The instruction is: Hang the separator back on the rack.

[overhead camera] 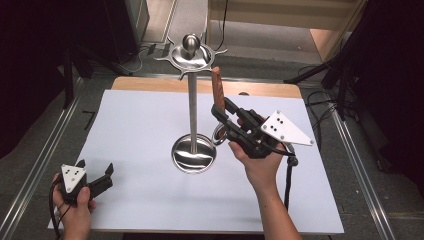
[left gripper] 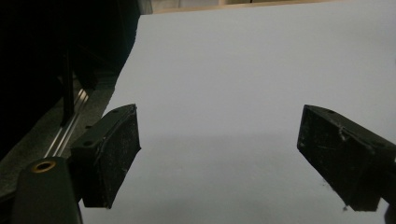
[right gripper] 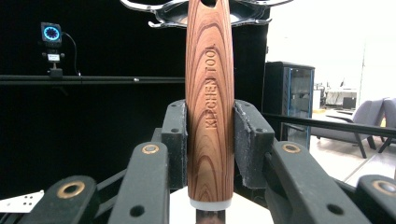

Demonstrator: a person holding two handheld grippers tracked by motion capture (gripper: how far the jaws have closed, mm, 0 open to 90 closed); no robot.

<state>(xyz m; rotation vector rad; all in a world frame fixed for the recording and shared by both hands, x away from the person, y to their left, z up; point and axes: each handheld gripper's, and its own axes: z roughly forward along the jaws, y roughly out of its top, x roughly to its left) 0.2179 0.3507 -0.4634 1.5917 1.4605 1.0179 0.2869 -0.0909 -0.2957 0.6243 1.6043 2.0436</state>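
Holding one wooden handle [overhead camera: 216, 89] tight, the right hand-held gripper [overhead camera: 231, 118] has its two jaws pressed on both sides of it. The handle stands up straight, above the jaws, and its top reaches close to the hooks of the one metal stand [overhead camera: 192, 100]. The stand is just to the left of this hand-held gripper, with a tall thin pole and a round shiny base on the white tabletop [overhead camera: 150, 130]. A small metal ring [overhead camera: 219, 134] shows just under the jaws.

There are two hand-held grippers and two hands. The left hand-held gripper [overhead camera: 95, 172] sits low at the near left corner of the tabletop, well apart from the stand. Its two jaws are spread wide with nothing between them.

From the right gripper view you can read "KITCHEN TOOL" cut into the wooden handle [right gripper: 209, 102], and see a white band at its bottom end. The high view is too far off for that. The left gripper view shows bare white tabletop [left gripper: 243, 74] between its jaws
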